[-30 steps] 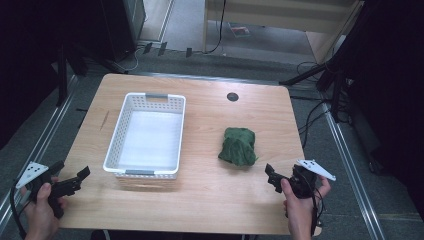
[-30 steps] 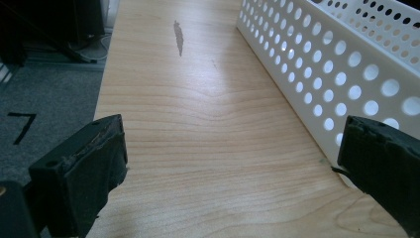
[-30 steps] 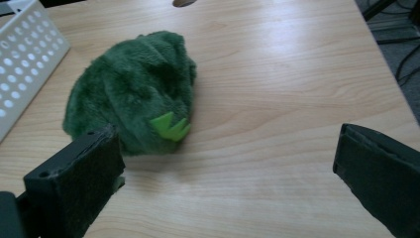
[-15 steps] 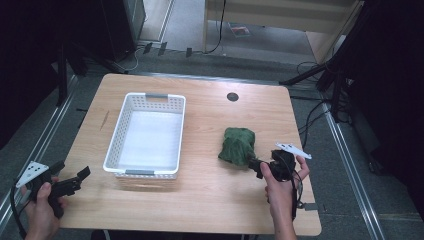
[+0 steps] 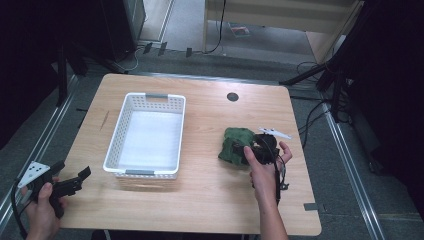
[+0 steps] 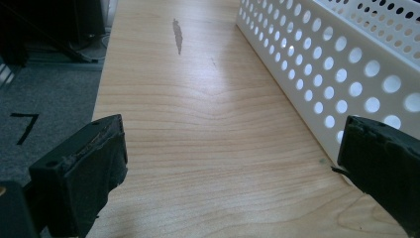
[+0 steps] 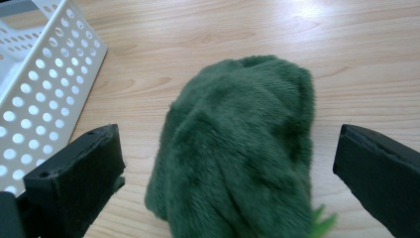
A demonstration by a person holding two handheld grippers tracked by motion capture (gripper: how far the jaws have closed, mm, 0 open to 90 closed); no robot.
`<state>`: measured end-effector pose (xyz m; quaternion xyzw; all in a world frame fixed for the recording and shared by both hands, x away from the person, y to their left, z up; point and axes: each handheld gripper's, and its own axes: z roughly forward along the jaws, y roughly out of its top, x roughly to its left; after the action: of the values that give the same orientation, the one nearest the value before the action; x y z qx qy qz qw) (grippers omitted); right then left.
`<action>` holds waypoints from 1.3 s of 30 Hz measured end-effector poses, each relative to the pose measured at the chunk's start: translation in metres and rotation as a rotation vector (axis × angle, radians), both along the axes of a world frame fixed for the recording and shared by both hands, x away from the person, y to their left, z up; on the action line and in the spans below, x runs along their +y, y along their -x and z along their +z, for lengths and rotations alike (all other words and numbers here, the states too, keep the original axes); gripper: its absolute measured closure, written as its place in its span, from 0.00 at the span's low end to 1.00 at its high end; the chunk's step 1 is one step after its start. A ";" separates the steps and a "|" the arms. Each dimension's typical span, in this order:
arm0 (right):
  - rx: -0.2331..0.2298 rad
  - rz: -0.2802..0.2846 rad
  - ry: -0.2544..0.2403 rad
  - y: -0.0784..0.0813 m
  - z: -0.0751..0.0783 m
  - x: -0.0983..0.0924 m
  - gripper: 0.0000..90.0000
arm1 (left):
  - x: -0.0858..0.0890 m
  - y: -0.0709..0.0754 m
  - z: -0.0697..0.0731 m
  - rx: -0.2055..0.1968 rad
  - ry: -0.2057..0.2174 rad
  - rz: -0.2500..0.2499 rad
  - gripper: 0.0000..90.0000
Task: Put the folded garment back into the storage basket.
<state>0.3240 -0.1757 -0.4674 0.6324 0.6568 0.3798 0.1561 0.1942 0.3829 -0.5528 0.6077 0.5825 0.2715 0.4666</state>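
Note:
A dark green plush toy lies on the wooden table, right of a white perforated basket. My right gripper is at the toy's right side, open, its jaws wide apart on either side of the plush toy in the right gripper view. My left gripper hovers open at the table's front left corner with nothing between its jaws. In the left gripper view the basket wall runs along the right.
A round cable hole sits near the table's far edge. A dark streak marks the wood left of the basket. Cables and stand legs lie on the floor to the right of the table.
My right gripper has moved from the table's front right corner leftward and forward up to the green plush toy. The left gripper has stayed in place.

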 end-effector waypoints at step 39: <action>0.184 -0.092 0.086 -0.048 -0.044 0.034 0.00 | 0.001 -0.001 0.000 0.010 0.009 -0.010 0.00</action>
<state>0.3721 -0.1413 -0.5110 0.6870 0.6541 0.2842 0.1395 0.1954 0.3837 -0.5530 0.6096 0.5831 0.2635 0.4679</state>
